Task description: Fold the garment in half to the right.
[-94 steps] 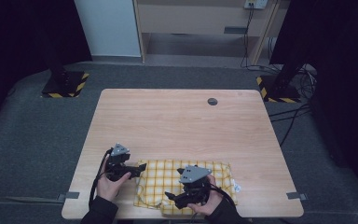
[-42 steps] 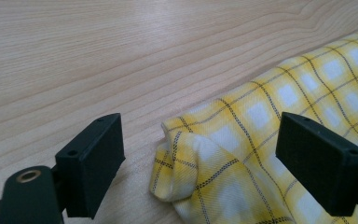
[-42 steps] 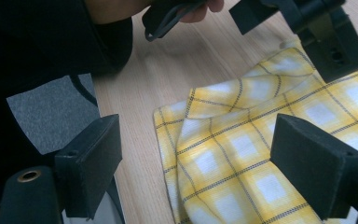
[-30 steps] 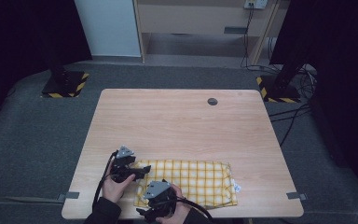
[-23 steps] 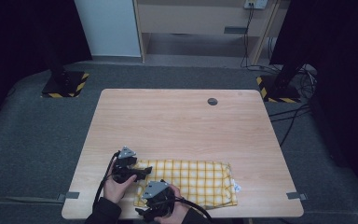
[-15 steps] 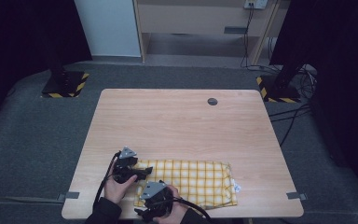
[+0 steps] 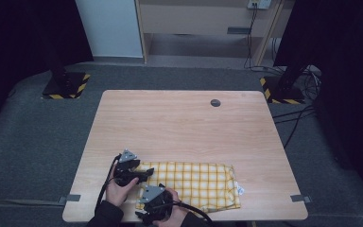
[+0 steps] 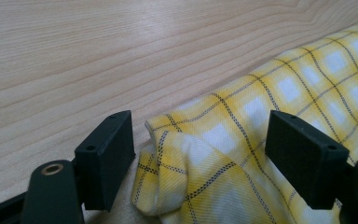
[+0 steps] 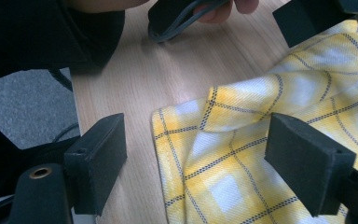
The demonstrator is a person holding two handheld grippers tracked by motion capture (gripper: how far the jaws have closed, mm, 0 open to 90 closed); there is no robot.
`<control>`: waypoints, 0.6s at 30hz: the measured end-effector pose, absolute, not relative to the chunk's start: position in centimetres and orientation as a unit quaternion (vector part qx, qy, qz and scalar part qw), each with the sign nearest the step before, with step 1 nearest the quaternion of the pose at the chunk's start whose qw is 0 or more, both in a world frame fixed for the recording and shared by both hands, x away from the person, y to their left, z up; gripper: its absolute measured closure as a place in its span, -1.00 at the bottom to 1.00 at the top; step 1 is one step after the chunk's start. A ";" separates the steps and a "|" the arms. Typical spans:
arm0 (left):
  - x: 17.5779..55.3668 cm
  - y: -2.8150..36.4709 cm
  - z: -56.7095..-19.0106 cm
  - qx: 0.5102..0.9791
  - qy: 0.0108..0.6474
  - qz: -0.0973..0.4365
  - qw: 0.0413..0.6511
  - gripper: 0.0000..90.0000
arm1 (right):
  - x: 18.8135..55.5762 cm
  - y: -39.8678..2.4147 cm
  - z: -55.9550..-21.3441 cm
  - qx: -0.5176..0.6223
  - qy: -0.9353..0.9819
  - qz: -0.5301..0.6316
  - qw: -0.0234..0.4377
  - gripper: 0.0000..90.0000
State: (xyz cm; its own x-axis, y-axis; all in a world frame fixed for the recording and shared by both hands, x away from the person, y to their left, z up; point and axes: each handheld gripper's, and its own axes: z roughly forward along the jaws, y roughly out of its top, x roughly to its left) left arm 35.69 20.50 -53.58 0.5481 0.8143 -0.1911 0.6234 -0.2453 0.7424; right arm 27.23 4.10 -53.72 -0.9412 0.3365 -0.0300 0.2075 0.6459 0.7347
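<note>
On the pale wooden table (image 7: 184, 127), near its front edge, we list one folded yellow checked cloth (image 7: 194, 182). At its left end we hold the left claw (image 8: 200, 154) and right claw (image 9: 196, 163), both spread astride cloth corners, jaws lately narrowing without pressing. Risk, as we judge: a shallow bite catching one layer, undoing the fold.

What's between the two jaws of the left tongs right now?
In the left gripper view, a bunched corner of the yellow checked cloth lies between the jaws of the left tongs. They have just been closing but do not press it yet.
</note>
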 end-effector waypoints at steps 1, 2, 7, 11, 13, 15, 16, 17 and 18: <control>35.7 20.5 -53.6 0.781 0.460 0.120 0.405 -0.48 | 27.3 4.1 -53.7 0.151 0.903 0.393 0.082 -0.54; 35.6 20.4 -53.6 0.782 0.458 0.121 0.405 -0.47 | 27.3 4.1 -53.7 0.153 0.903 0.394 0.081 -0.54; 35.6 20.3 -53.6 0.781 0.457 0.121 0.408 -0.40 | 27.4 4.1 -53.8 0.157 0.901 0.397 0.080 -0.50; 35.5 20.2 -53.7 0.782 0.455 0.125 0.407 -0.37 | 27.5 4.1 -53.9 0.164 0.898 0.400 0.079 -0.47; 35.5 20.2 -53.7 0.783 0.455 0.128 0.405 -0.35 | 27.4 4.1 -53.9 0.167 0.898 0.400 0.079 -0.45; 35.4 20.1 -53.7 0.783 0.454 0.132 0.403 -0.34 | 27.5 4.0 -53.9 0.169 0.897 0.401 0.079 -0.43; 35.4 20.1 -53.7 0.784 0.454 0.134 0.402 -0.34 | 27.5 4.0 -53.9 0.169 0.897 0.402 0.079 -0.41; 35.4 20.1 -53.7 0.784 0.453 0.135 0.402 -0.33 | 27.5 4.0 -53.9 0.170 0.896 0.402 0.080 -0.40; 35.4 20.1 -53.7 0.784 0.454 0.135 0.402 -0.32 | 27.5 4.0 -53.9 0.172 0.895 0.403 0.080 -0.39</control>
State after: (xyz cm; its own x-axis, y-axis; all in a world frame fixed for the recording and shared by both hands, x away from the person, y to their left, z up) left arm 35.36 20.08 -53.67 0.5513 0.8202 -0.1531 0.6032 -0.2650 0.7523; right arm 27.45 3.98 -53.91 -0.9282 0.3719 -0.0045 0.2431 0.6159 0.7493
